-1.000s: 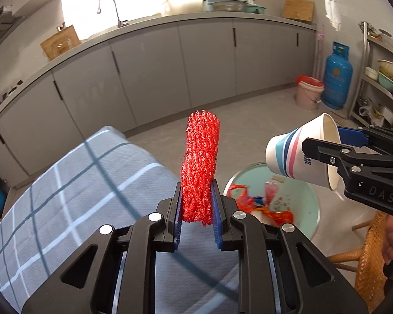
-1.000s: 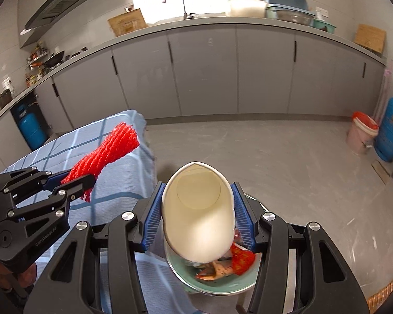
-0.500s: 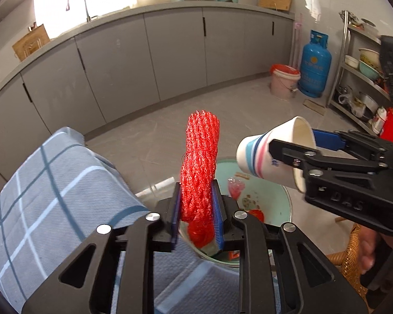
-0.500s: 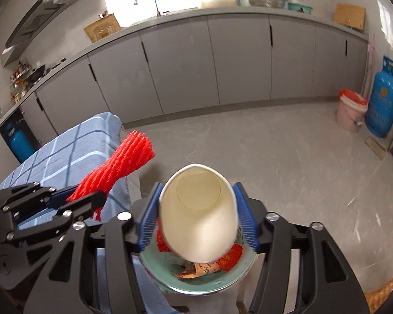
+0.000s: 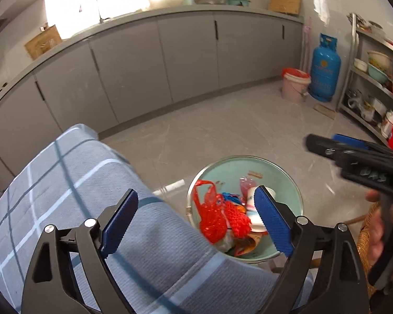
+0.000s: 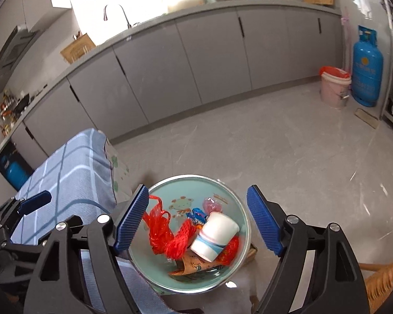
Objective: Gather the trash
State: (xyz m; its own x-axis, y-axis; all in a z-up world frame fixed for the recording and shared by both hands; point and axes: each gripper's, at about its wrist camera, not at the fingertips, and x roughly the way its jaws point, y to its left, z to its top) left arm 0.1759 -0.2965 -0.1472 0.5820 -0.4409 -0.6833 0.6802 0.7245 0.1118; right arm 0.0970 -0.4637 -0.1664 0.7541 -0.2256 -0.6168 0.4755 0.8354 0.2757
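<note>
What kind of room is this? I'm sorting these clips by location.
Most likely a home kitchen: a long counter with grey cabinets and a sink tap, a blue gas cylinder by the wall, and a metal rack of bowls and pots.

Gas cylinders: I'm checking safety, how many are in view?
2: one blue cylinder stands beside the pink bucket; another sits under the counter, far left. Others may be hidden.
</note>
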